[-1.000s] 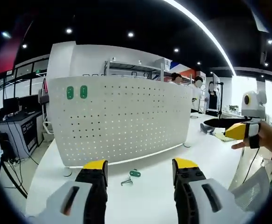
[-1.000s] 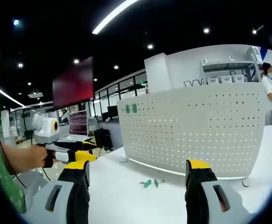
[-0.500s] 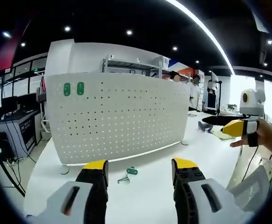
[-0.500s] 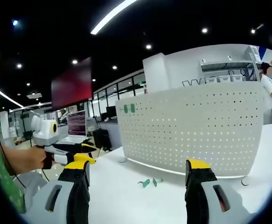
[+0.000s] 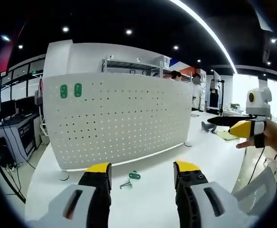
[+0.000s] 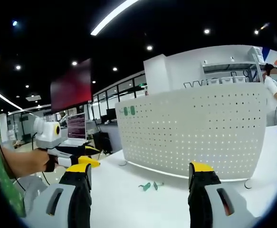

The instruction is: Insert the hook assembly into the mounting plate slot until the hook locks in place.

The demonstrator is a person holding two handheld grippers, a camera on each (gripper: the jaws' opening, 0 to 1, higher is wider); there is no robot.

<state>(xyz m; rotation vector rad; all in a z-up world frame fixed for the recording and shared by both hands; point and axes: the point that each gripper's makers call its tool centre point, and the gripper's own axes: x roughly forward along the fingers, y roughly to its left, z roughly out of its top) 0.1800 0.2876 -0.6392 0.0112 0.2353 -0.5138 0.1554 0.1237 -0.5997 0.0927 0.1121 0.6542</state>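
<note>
— Both views have drifted a little since a second ago; anything actually moved on the table?

— No. Only the cameras shifted: in the left gripper view the white perforated metal mounting plate (image 5: 119, 121) sits slightly further left than before, and the small green-and-grey metal hook assembly (image 5: 130, 179) lies where it lay, on the white tabletop (image 5: 214, 156) just in front of the plate's lower edge.

— And the left gripper?

— The left gripper (image 5: 140, 173) has its yellow-tipped jaws set wide apart with nothing between them; the hook lies beyond them, untouched.

— The right one?

— The right gripper (image 6: 142, 174) is likewise spread wide and empty. In its view the hook assembly (image 6: 149, 185) rests on the tabletop (image 6: 128, 199) near the foot of the plate (image 6: 195, 130), well apart from the jaws.

— Anything already on the plate?

— Two green oval tabs (image 5: 70, 90) near its upper left corner.
</note>
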